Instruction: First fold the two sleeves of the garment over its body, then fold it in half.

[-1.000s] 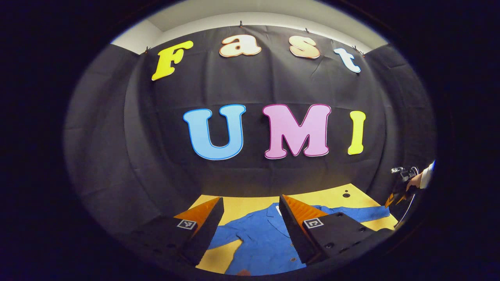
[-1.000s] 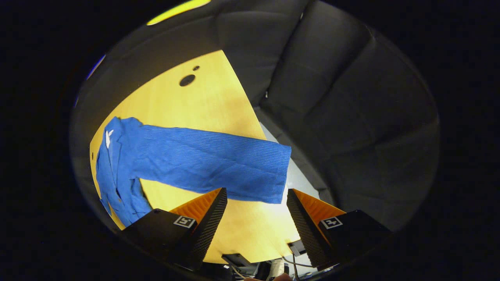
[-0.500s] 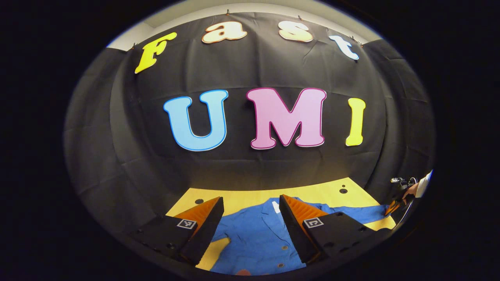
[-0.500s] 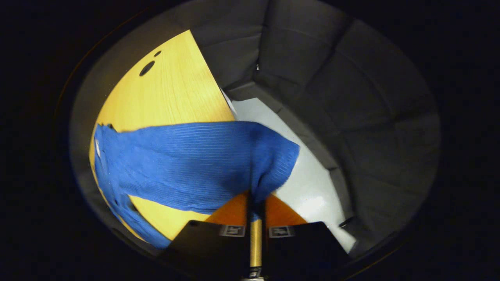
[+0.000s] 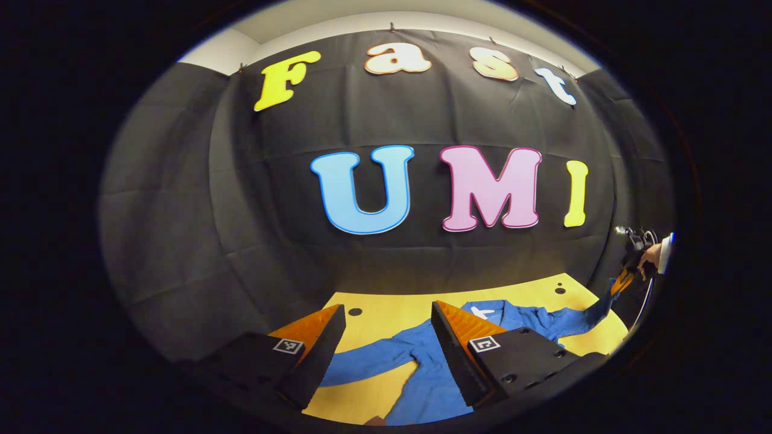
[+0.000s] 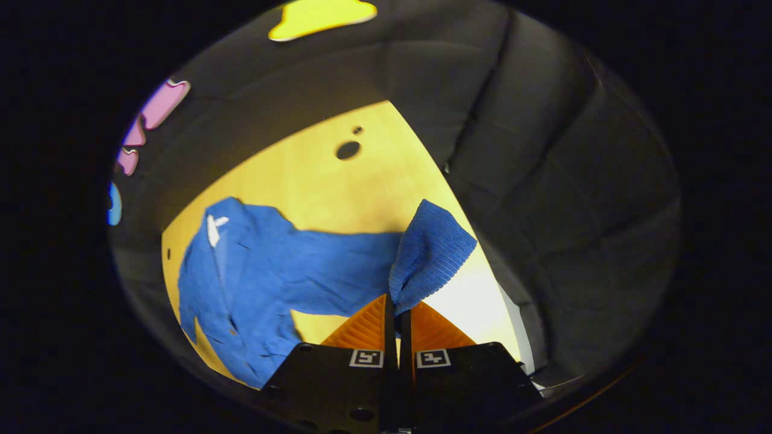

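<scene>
A blue garment (image 5: 434,374) is spread on a yellow wooden table (image 5: 386,313), its collar with a small white tag (image 6: 213,224) turned toward the table's far edge, where the black cloth wall (image 5: 181,241) stands. In the right gripper view, the right gripper (image 6: 395,304) is seen with its two fingers pressed together on the end of one sleeve (image 6: 431,256); the cuff is raised off the table near its right edge and is bent back on itself above the fingertips, while the rest of that sleeve runs back along the wood to the body of the garment. Two dark round holes (image 6: 348,149) are seen in the tabletop near the far right corner, beyond the raised cuff. In the left gripper view, the left gripper (image 5: 386,325) is held above the near part of the table with its fingers set wide apart and nothing between them; the garment's body and its other sleeve (image 5: 362,361), which lies flat and stretched toward the left edge, are seen through the gap. In the same view the right gripper is seen far off at the right edge, held by a hand (image 5: 650,256) with a pale cuff, and the clamped sleeve is drawn upward from the table to it.
</scene>
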